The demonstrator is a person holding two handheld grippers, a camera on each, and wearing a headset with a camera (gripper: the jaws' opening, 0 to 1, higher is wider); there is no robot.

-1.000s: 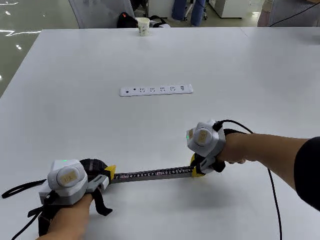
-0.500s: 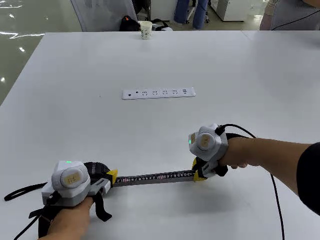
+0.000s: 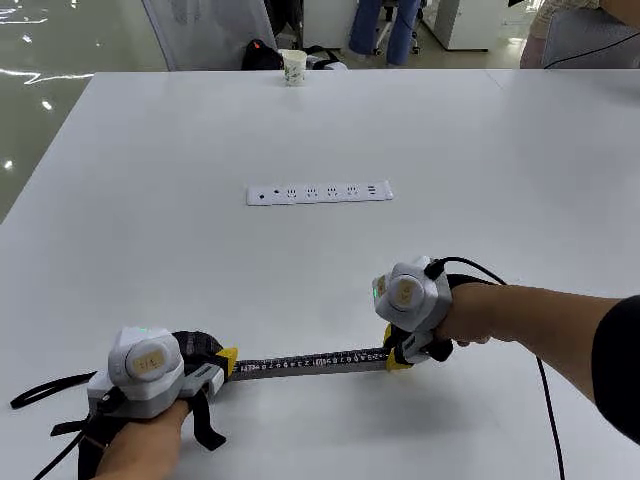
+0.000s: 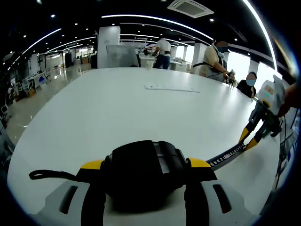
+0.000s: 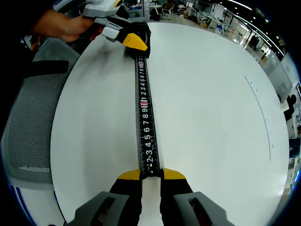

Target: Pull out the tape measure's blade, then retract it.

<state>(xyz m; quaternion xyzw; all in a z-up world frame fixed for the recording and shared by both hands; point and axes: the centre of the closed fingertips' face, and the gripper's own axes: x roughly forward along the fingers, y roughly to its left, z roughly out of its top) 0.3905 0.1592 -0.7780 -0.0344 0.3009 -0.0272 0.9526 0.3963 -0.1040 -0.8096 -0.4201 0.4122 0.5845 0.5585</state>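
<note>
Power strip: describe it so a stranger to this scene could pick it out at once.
On the large white table, beyond the dark tape measure blade near the front, the power strip lies flat mid-table. It is a long white bar with a row of sockets, unlike the upright paper cup at the far edge.

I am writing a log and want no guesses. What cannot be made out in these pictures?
End hook of the blade: right gripper view, hidden between the jaws of the right gripper.
Most of the tape measure case: head view, covered by the left gripper.
Print on the paper cup: head view, too small.
Sockets of the power strip: left gripper view, too small to count.
</note>
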